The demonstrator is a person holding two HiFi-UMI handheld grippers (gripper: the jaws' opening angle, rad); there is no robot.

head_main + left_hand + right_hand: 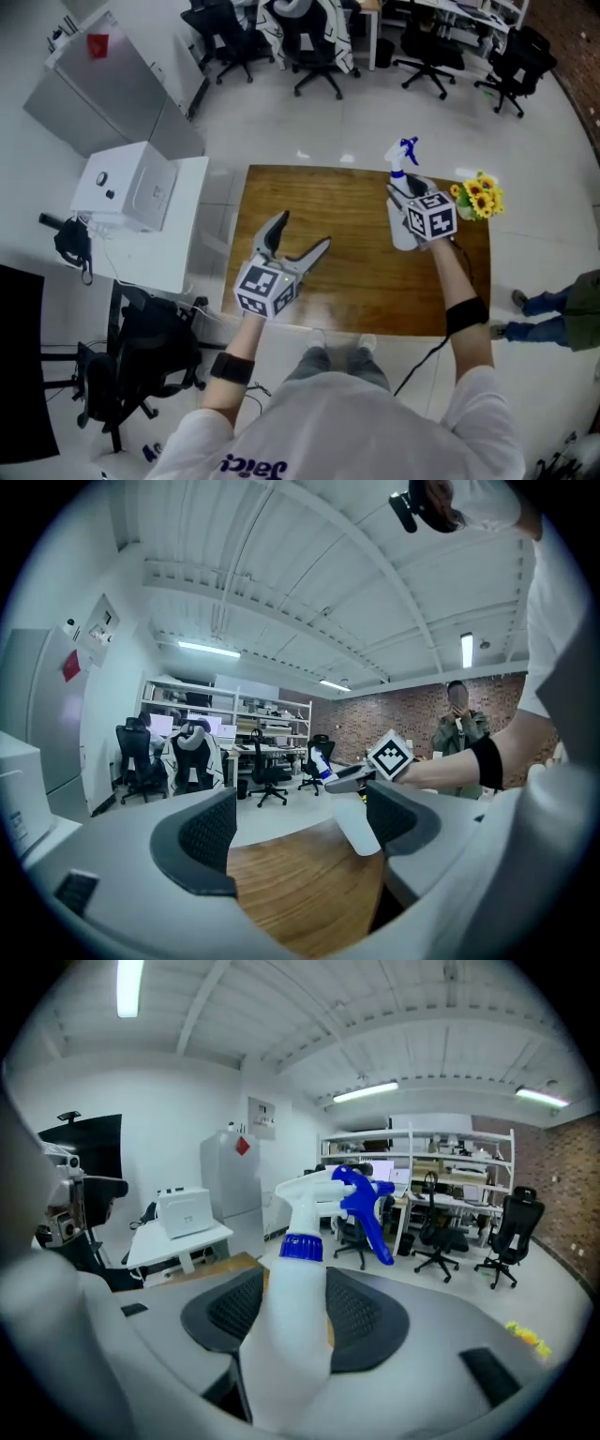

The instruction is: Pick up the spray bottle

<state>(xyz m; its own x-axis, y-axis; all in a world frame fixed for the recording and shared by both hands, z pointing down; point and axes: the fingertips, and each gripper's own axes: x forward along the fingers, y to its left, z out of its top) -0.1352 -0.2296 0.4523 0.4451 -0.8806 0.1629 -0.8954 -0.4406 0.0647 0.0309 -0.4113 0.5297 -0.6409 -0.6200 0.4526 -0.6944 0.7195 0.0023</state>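
Note:
My right gripper (403, 199) is shut on the white spray bottle (401, 217), which has a blue trigger head, and holds it above the far right part of the wooden table (337, 281). In the right gripper view the bottle (289, 1326) stands upright between the two dark pads, nozzle pointing right. Over the table's near left part, my left gripper (304, 232) is open with nothing between its jaws. The left gripper view looks past its own spread jaws to the bottle (364, 834) and the right gripper (361, 776) beyond.
A bunch of yellow sunflowers (479, 197) lies at the table's far right corner. A white desk with a white box (131, 192) stands to the left. Several black office chairs (314, 42) line the back. A person (562, 314) stands at the right.

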